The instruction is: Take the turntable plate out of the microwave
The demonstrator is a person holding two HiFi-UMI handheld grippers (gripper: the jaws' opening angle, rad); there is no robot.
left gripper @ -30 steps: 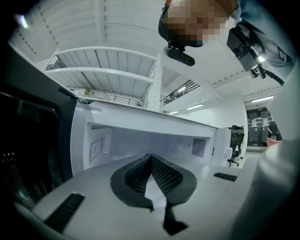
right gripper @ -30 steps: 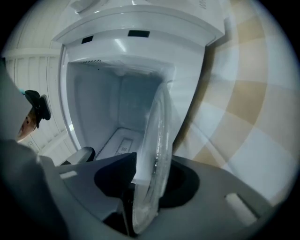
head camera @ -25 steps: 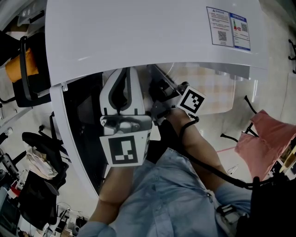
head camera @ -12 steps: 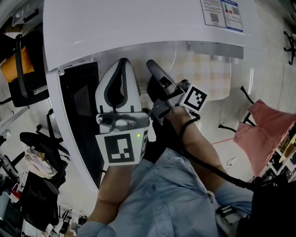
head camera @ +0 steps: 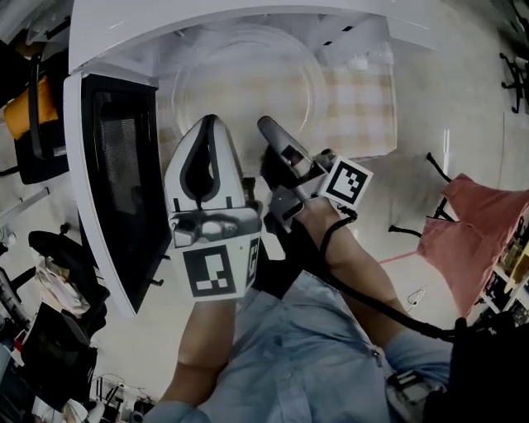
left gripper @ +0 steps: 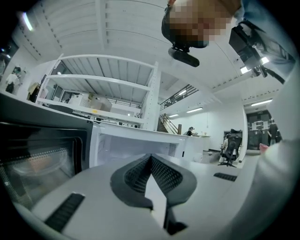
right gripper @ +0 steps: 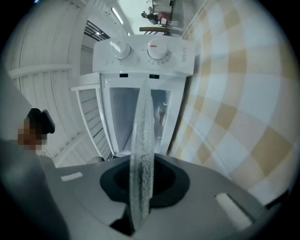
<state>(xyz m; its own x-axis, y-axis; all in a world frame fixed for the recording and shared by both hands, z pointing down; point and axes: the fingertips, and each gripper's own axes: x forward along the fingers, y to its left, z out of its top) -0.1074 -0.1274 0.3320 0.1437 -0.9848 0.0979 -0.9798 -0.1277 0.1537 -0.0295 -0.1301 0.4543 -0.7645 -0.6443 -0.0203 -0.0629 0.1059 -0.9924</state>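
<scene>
1. The clear round glass turntable plate (head camera: 248, 78) is held level just in front of the open white microwave (head camera: 207, 12), above the yellow-and-white checked cloth (head camera: 355, 107). From where I look, I can't say whether its far rim has fully cleared the opening
2. The right gripper (head camera: 273, 136) has its tongs pinched narrow on the near rim of the plate. In the right gripper view the glass runs edge-on straight between the dark pads toward the two white knobs (right gripper: 140, 49)
3. The left gripper (head camera: 208, 128) has its tongs closed with nothing between them. It sits just beside the right one, near the dark-glass door (head camera: 116, 165), which is swung open on the left
4. I'd expect this plate to be heavy for its thickness, rigid, smooth and slippery, and likely to shatter if dropped or knocked on the door frame
5. Held at one rim point only, its weight hangs well out beyond the pads, so I'd expect it to sag or twist in the grip
6. The rim is the sensible place to grip it, where the glass looks thickest. The idle left gripper could support it from underneath or at the opposite rim, which looks the safer way to carry it
</scene>
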